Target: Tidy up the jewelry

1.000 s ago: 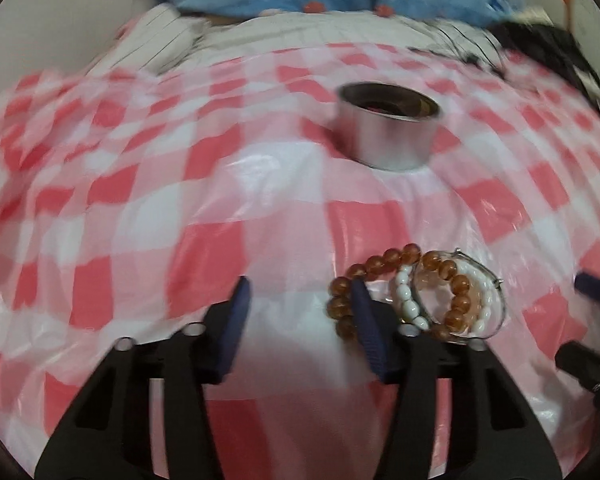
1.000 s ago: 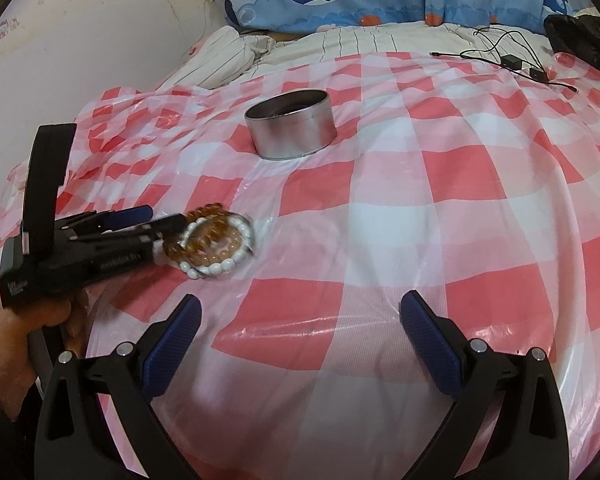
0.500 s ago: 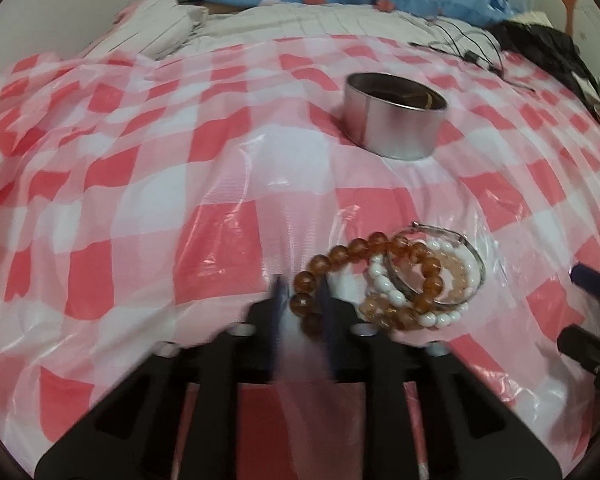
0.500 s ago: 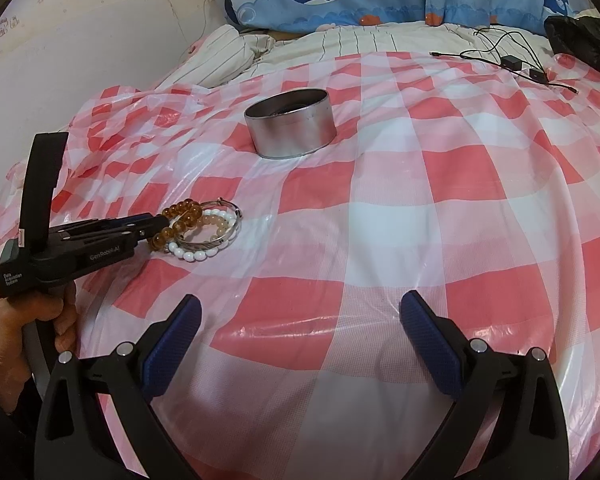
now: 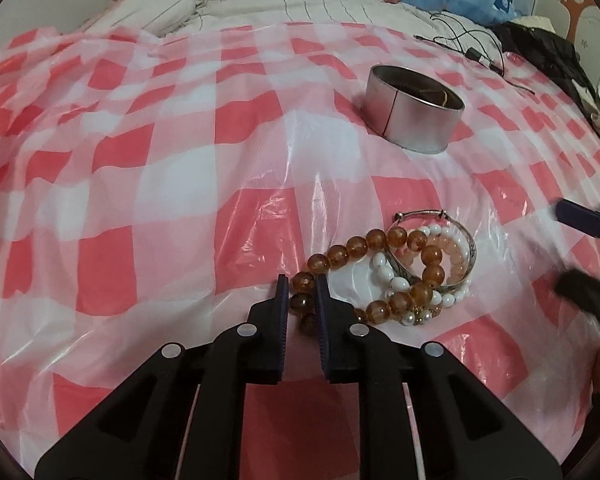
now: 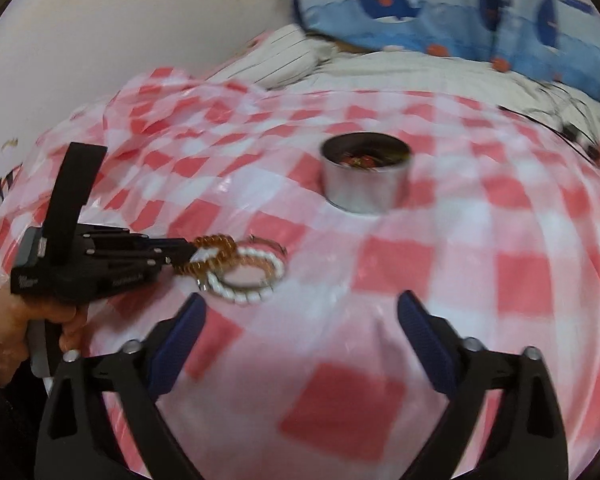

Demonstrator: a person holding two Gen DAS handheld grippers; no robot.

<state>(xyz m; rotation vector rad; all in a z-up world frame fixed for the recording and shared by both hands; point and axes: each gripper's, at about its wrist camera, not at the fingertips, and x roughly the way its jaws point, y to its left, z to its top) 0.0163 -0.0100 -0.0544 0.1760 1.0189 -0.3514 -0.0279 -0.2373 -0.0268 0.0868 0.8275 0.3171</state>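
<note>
A pile of bracelets lies on the red-and-white checked plastic sheet: an amber bead bracelet, a white bead bracelet and a silver bangle. My left gripper is shut on the amber bead bracelet at its near end. A round metal tin stands beyond, with some jewelry inside. In the right wrist view the left gripper grips the pile from the left. My right gripper is open and empty, just in front of the pile.
The checked sheet covers a bed. A striped cloth and blue whale-print pillows lie at the back. Black cables and dark clothing lie at the back right. A wall is on the left.
My left gripper closed from open onto the amber bead bracelet. My right gripper moved forward and left toward the pile; its view is blurred by motion.
</note>
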